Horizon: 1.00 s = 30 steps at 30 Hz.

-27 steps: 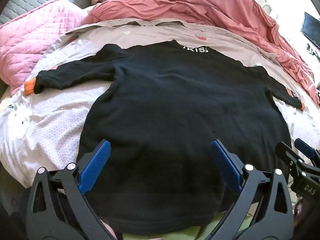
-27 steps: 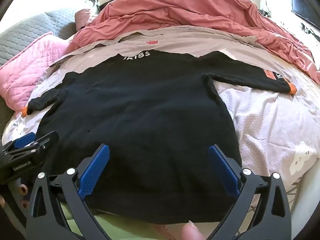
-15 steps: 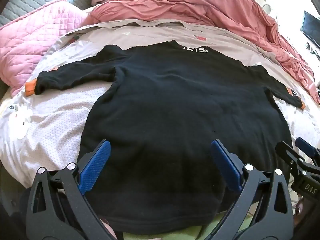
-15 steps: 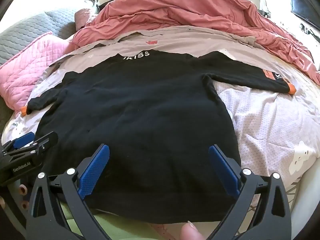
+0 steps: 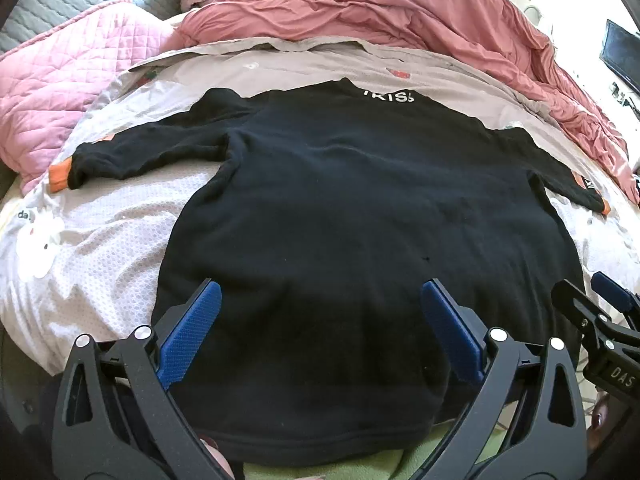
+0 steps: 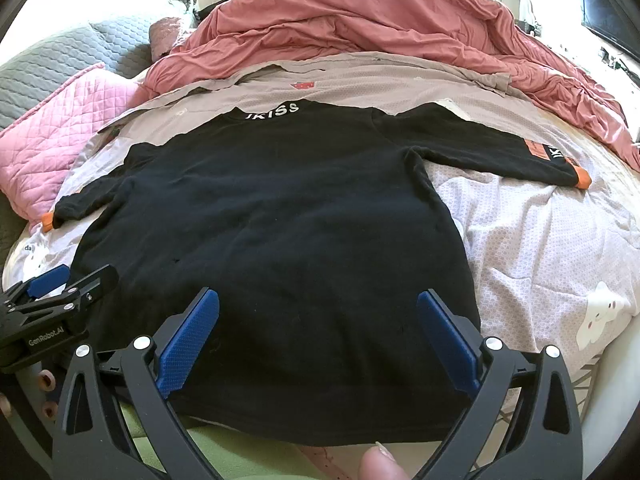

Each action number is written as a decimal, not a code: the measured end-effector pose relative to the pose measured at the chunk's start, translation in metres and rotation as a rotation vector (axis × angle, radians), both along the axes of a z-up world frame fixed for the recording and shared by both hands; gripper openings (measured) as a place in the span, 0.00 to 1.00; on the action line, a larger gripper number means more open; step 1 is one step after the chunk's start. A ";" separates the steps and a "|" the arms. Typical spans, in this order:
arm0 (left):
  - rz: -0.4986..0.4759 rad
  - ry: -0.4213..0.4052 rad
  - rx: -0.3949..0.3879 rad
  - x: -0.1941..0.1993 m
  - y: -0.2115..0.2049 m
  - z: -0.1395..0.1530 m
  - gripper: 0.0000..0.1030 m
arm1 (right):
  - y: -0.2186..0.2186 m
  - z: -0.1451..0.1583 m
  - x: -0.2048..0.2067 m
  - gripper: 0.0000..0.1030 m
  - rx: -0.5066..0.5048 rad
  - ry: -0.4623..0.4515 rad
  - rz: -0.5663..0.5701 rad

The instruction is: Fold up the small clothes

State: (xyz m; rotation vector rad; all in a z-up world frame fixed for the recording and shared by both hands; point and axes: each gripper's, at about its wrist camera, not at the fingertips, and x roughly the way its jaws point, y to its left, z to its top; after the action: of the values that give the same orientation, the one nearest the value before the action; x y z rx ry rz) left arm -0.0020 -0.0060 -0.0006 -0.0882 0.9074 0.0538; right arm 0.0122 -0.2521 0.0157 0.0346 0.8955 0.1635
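Note:
A small black long-sleeved top (image 5: 340, 208) with orange cuffs and white lettering at the collar lies flat and spread out on the bed, hem towards me, sleeves out to both sides; it also shows in the right wrist view (image 6: 280, 220). My left gripper (image 5: 320, 328) is open and empty, hovering over the hem's left part. My right gripper (image 6: 318, 332) is open and empty over the hem's right part. Each gripper shows at the edge of the other's view, the right gripper in the left wrist view (image 5: 596, 312) and the left gripper in the right wrist view (image 6: 68, 284).
The top rests on a white patterned bedsheet (image 5: 100, 248) and a grey cloth (image 6: 360, 84). A rumpled red duvet (image 5: 380, 8) lies behind, a pink quilted pillow (image 5: 60, 80) at the left. A green mat edge (image 6: 240, 460) is below the hem.

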 end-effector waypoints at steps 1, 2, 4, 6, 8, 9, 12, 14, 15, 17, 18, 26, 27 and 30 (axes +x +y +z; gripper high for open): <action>-0.001 0.000 -0.001 0.000 0.000 0.000 0.91 | 0.000 0.000 0.000 0.96 0.000 0.000 0.001; 0.001 0.000 -0.001 0.000 0.000 0.000 0.91 | 0.000 0.000 0.000 0.96 -0.001 0.000 0.000; 0.001 -0.001 0.000 0.000 -0.001 0.000 0.91 | 0.000 0.000 0.000 0.96 -0.001 0.000 0.000; 0.003 0.000 0.000 0.000 -0.001 0.000 0.91 | 0.000 0.000 0.000 0.96 0.000 0.000 -0.001; 0.002 0.000 -0.001 0.000 0.000 0.000 0.91 | 0.000 0.000 0.000 0.96 -0.001 0.000 0.000; 0.002 0.000 -0.001 0.000 -0.001 0.000 0.91 | 0.000 0.000 0.000 0.96 -0.001 0.000 -0.001; 0.000 0.000 -0.001 0.000 0.001 0.000 0.91 | -0.001 0.000 0.000 0.96 0.000 0.000 0.001; -0.001 0.000 0.000 0.000 0.000 0.000 0.91 | -0.001 0.000 0.000 0.96 -0.001 0.000 0.001; -0.001 -0.001 0.000 0.000 0.000 0.000 0.91 | -0.001 0.000 0.000 0.96 0.000 0.000 0.001; 0.000 0.000 0.000 0.000 -0.001 0.000 0.91 | -0.001 0.000 0.000 0.96 0.000 0.000 0.001; 0.000 -0.001 -0.001 0.000 0.000 0.000 0.91 | -0.001 0.000 0.000 0.96 0.000 0.001 0.000; -0.002 0.000 0.000 0.000 0.000 0.000 0.91 | -0.001 -0.001 0.000 0.96 0.003 0.006 0.000; -0.002 -0.001 0.001 0.000 0.000 0.000 0.91 | -0.001 -0.001 0.000 0.96 0.003 0.006 -0.001; -0.003 0.001 0.001 0.000 -0.001 0.000 0.91 | -0.002 -0.001 0.000 0.96 0.003 0.006 -0.003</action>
State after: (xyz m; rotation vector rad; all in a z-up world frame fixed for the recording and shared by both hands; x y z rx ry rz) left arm -0.0019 -0.0066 -0.0004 -0.0865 0.9087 0.0517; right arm 0.0123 -0.2540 0.0144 0.0390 0.9010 0.1622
